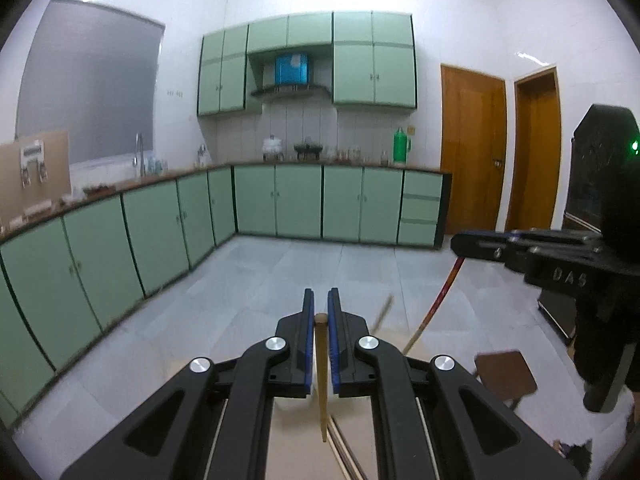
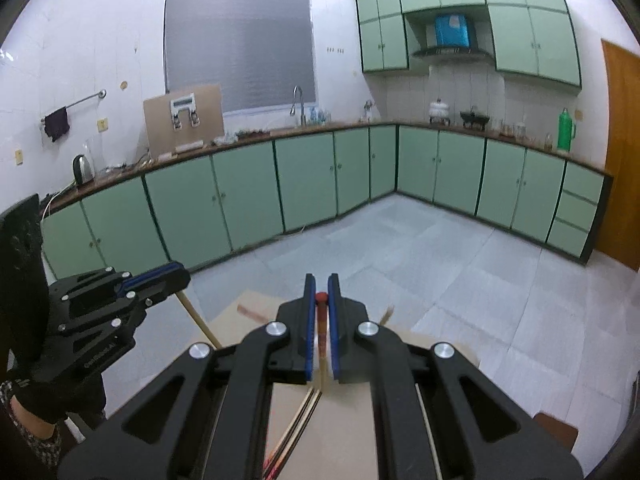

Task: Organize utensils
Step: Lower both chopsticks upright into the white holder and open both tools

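L tool (image 1: 320, 300) pinches a plain wooden chopstick (image 1: 321, 376) btwn its blue pads, stick upright, top end level w/ the pads. R tool (image 2: 321, 286) clamped on a red-tipped chopstick (image 2: 321, 320), also upright. Both held above a tan desk (image 2: 352, 432) w/ more chopsticks (image 2: 300, 420) lying below. Green kitchen cabinets (image 1: 298, 200) behind; small brown stool (image 1: 506, 374) on the floor, right of the L tool.

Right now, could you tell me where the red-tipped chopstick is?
The red-tipped chopstick is clamped between the right gripper fingers, its red end up. In the left wrist view it hangs at right, beside the left gripper holding a plain wooden chopstick.
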Tool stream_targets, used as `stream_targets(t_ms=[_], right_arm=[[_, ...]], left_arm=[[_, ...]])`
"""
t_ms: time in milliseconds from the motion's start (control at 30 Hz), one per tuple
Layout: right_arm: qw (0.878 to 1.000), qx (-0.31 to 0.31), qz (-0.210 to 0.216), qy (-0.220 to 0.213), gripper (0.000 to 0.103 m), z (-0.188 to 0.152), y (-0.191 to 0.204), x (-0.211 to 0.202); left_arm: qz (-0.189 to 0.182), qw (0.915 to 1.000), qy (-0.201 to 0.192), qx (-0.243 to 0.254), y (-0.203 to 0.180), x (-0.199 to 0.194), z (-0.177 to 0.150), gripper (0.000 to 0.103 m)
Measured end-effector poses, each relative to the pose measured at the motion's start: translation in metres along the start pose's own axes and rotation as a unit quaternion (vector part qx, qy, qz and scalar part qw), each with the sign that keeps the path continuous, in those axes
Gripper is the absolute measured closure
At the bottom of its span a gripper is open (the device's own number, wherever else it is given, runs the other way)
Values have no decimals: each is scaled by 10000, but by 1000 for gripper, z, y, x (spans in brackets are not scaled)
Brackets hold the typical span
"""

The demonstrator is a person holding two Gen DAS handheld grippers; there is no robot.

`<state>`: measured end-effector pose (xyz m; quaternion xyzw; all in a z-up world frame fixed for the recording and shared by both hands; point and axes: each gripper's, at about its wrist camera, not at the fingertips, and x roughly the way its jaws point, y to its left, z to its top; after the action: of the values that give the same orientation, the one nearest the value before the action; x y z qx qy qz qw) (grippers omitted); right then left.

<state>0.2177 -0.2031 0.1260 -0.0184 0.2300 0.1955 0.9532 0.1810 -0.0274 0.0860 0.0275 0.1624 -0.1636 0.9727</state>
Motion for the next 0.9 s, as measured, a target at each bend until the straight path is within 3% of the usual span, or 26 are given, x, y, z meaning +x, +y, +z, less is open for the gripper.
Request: stream_targets(t_ms=[167,367,633,900], right_arm=[[9995,14,-198,-245,98,33,-12,18],[9987,103,-411,-281,98,46,-34,59],[9988,284,-386,96,98,16,-48,119],[9979,167,-445,439,98,-20,-38,146]], left_arm=[[96,9995,-312,-13,4,27,39,96],[285,9988,-391,-78,14,73,53,96],[362,9991,33,-209,24,137,17,96],[334,9976,563,-209,29,162,-23,96]])
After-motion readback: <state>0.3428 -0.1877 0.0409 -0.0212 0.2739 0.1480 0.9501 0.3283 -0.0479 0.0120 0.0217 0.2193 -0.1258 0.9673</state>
